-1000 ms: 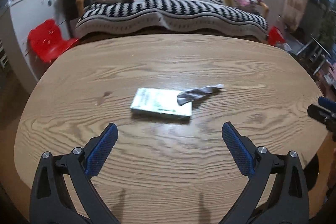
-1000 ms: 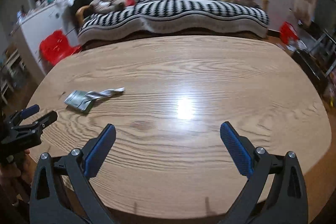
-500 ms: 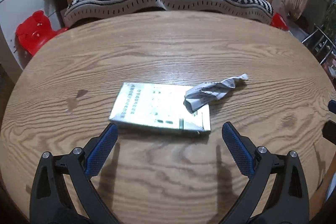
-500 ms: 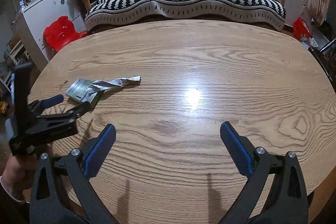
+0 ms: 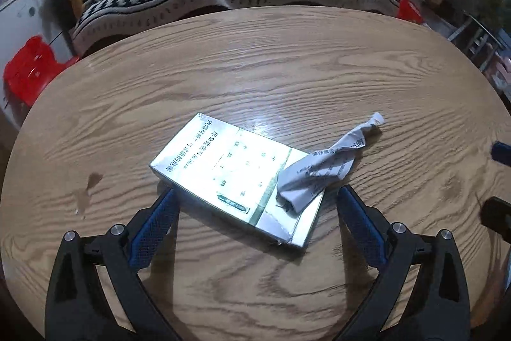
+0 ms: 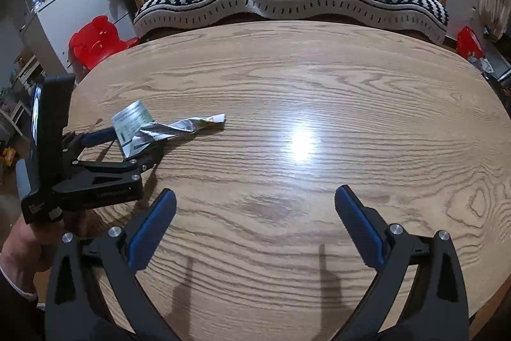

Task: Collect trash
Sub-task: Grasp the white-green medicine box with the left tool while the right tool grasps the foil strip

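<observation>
Since a second ago your left gripper has closed in, jaws wide either side of the flat silvery box mid-table with the crumpled paper on its right end; both look light, so pinch the stiff box's long edges, right gripper idle and wide.

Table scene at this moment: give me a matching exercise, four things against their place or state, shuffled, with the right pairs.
Things:
1. silver box
2. crumpled paper
3. left gripper
4. right gripper

Place or state:
A. open over bare wood of the table
B. open, a finger at either side of the box
C. lying flat on the table
D. resting partly on the box, partly on the table

Pairs: 1-C, 2-D, 3-B, 4-A
</observation>
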The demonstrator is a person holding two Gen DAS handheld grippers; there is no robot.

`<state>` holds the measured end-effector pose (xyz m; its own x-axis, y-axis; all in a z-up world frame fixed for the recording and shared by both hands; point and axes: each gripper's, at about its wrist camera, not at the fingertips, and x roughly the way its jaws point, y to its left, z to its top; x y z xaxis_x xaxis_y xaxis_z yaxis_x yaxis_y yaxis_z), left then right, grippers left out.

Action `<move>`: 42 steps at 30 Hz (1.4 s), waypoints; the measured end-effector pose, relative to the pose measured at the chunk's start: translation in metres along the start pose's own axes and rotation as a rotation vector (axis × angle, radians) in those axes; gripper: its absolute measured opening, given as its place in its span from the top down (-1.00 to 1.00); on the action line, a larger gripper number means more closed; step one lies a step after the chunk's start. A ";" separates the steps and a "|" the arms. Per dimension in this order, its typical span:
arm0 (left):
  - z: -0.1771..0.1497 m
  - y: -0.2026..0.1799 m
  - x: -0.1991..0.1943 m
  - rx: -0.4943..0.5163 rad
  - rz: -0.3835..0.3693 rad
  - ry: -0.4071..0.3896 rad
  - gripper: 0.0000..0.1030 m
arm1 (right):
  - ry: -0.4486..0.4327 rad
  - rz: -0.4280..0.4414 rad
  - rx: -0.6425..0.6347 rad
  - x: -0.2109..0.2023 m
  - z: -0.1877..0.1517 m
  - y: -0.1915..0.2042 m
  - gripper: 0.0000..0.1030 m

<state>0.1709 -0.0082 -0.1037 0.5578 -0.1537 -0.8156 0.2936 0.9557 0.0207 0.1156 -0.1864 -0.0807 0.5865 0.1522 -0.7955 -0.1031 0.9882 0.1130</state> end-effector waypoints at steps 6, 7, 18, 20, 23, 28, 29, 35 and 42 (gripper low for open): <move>-0.004 0.006 -0.010 0.044 -0.026 -0.032 -0.04 | 0.012 0.011 -0.050 0.019 0.007 0.010 -0.86; -0.007 0.010 -0.013 0.043 -0.027 -0.033 0.12 | 0.018 0.011 -0.054 0.024 0.009 0.011 -0.86; -0.014 0.052 -0.021 -0.012 0.008 -0.020 0.72 | 0.027 0.032 -0.219 0.060 0.032 0.049 -0.86; -0.012 0.059 -0.020 -0.037 -0.003 -0.013 0.70 | 0.042 0.032 -0.277 0.070 0.039 0.056 -0.86; -0.011 0.063 -0.020 -0.058 -0.019 -0.005 0.16 | 0.068 0.025 -0.384 0.085 0.049 0.066 -0.86; -0.011 0.063 -0.013 -0.058 0.015 -0.006 -0.44 | 0.113 0.106 -0.461 0.107 0.064 0.075 -0.84; -0.010 0.062 -0.012 -0.060 0.017 -0.007 -0.45 | 0.112 0.131 -0.465 0.108 0.065 0.075 -0.80; -0.005 0.052 -0.006 -0.063 0.027 -0.005 -0.69 | 0.076 0.193 -0.447 0.092 0.057 0.063 0.56; 0.013 0.031 0.009 -0.109 0.073 0.011 -0.83 | 0.056 0.183 -0.350 0.063 0.020 0.034 0.76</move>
<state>0.1949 0.0170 -0.1033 0.5657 -0.0809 -0.8206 0.1661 0.9860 0.0172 0.1649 -0.1432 -0.1147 0.4894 0.3148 -0.8133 -0.4753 0.8782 0.0540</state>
